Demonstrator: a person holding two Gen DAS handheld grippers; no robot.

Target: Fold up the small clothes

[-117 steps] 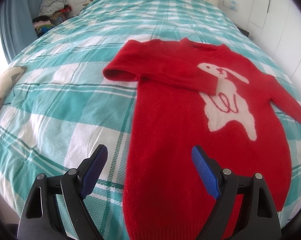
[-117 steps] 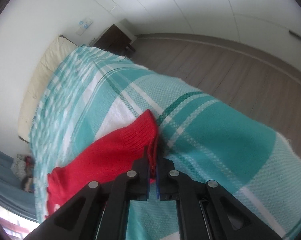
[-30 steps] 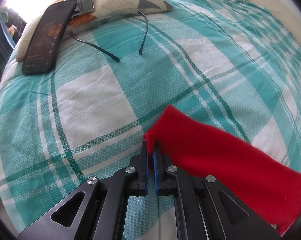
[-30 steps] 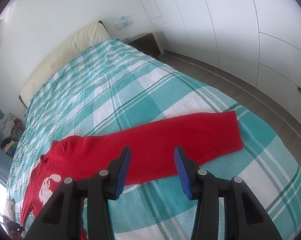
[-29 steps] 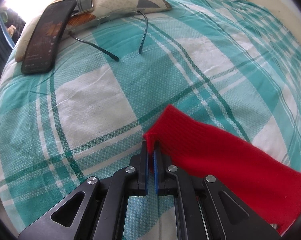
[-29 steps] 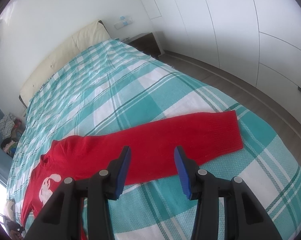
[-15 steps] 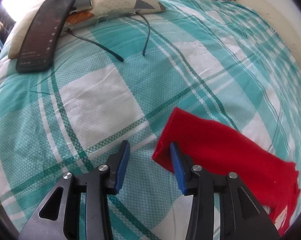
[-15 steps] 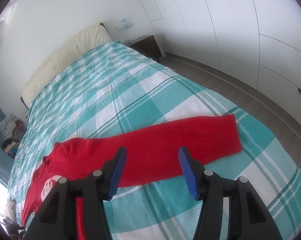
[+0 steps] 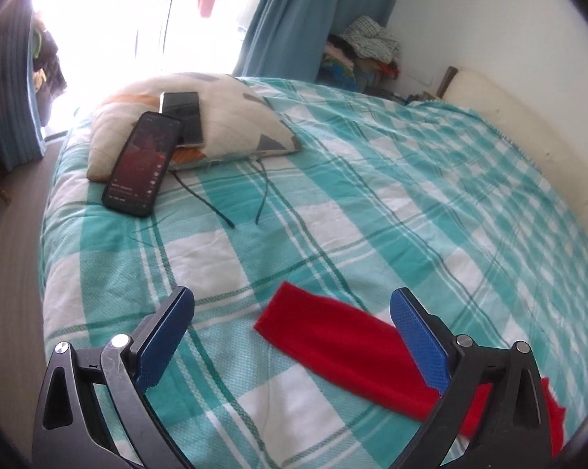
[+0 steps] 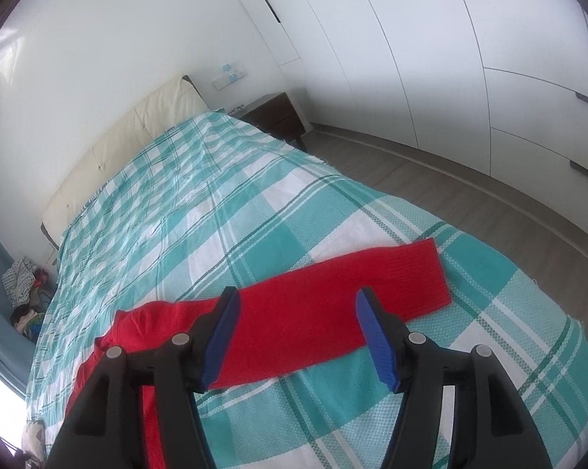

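A red sweater lies flat on the teal checked bedspread (image 9: 372,203). Its left sleeve (image 9: 333,336) stretches out flat in the left wrist view, cuff end toward the bed's middle. My left gripper (image 9: 290,316) is wide open and empty, raised above that cuff. In the right wrist view the right sleeve (image 10: 333,312) lies straight toward the bed's edge, with the sweater body (image 10: 137,336) at lower left. My right gripper (image 10: 295,312) is open and empty, hovering above the sleeve's middle.
A patterned cushion (image 9: 231,129) near the bed's corner carries a black phone (image 9: 143,164) and a second device (image 9: 182,117); glasses arms (image 9: 254,191) lie beside it. Clothes pile (image 9: 364,51) by the curtain. Bedside cabinet (image 10: 274,117), wardrobe doors (image 10: 469,58) and wooden floor (image 10: 489,203) on the right.
My left gripper let go of the left sleeve cuff, opened wide and lifted back. My right gripper stayed open and rose slightly above the right sleeve.
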